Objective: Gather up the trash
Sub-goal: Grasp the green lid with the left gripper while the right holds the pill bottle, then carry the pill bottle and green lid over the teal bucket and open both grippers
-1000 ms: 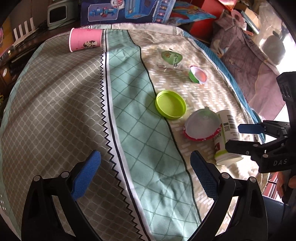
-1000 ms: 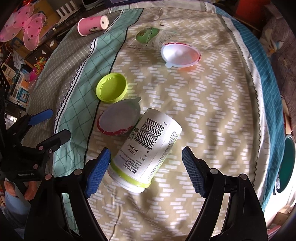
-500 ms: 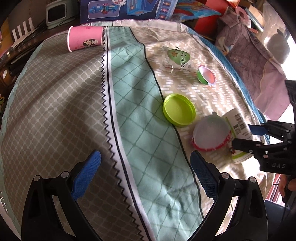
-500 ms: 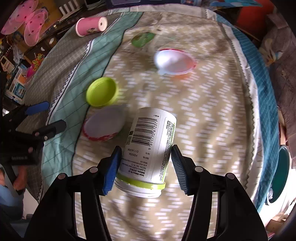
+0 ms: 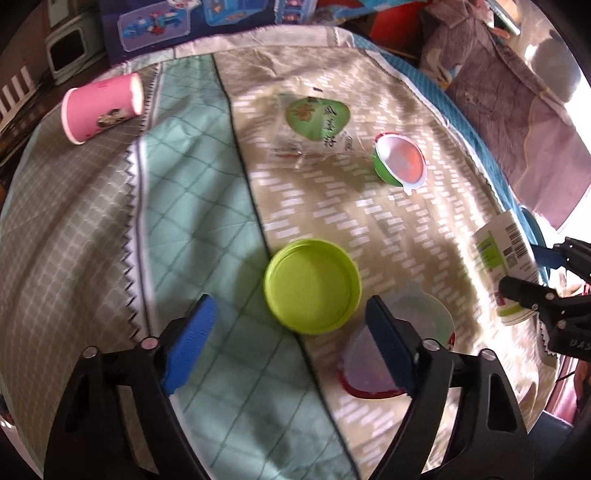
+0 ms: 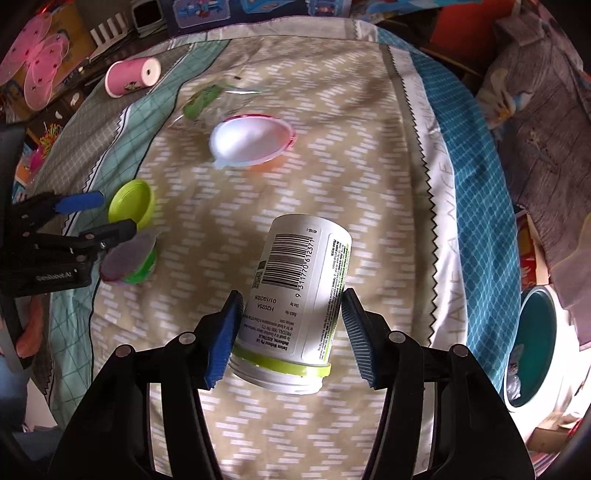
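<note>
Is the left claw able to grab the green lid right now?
Probably yes. The left claw is open and has just been closing a little, nothing between its pads. The green lid lies just ahead of it on the cloth, uncovered.

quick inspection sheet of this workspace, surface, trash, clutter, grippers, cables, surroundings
surface: patterned cloth over a round table, wrinkled.
job's things: white bottle lifted; green lid, two jelly cups, clear wrapper and pink paper cup lie on the cloth.
clutter: nothing seen beyond the trash.
grippers: right gripper shut on the white bottle; left gripper open near the green lid, jaws just closing somewhat.
cables: nothing seen.
surroundings: toy boxes, pink wings, teal bin.
</note>
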A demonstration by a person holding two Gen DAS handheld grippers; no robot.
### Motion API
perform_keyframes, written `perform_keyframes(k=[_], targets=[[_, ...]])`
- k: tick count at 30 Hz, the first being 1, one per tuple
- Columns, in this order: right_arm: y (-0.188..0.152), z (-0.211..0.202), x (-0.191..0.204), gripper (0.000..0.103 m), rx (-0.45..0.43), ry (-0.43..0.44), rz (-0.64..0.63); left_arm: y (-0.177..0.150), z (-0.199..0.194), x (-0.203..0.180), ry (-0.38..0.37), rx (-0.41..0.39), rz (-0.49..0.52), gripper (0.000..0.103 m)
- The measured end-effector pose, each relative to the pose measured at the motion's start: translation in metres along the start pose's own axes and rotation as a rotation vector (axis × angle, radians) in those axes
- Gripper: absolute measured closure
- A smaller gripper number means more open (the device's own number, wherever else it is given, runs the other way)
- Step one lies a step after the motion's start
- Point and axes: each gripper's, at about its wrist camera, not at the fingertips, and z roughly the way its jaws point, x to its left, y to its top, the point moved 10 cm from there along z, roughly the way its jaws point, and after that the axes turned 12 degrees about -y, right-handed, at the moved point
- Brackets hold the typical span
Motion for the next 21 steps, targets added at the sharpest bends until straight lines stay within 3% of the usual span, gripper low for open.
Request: perform_keyframes(k=[6, 13, 21], targets=[[0.003, 0.010, -0.014, 0.050, 0.012, 0.013, 0.006, 0.009, 0.012, -0.011, 0.022, 0.018, 0.035, 0.021], [0.002, 0.015, -0.019, 0.050, 0.016, 0.037, 0.015, 0.007, 0.011, -0.005, 0.113, -0.004, 0.066, 0.046], [0.001, 0.012, -0.023, 0.050, -0.009, 0.062, 0.026, 0.004, -0.004, -0.007, 0.114, -0.030, 0.019, 0.047]])
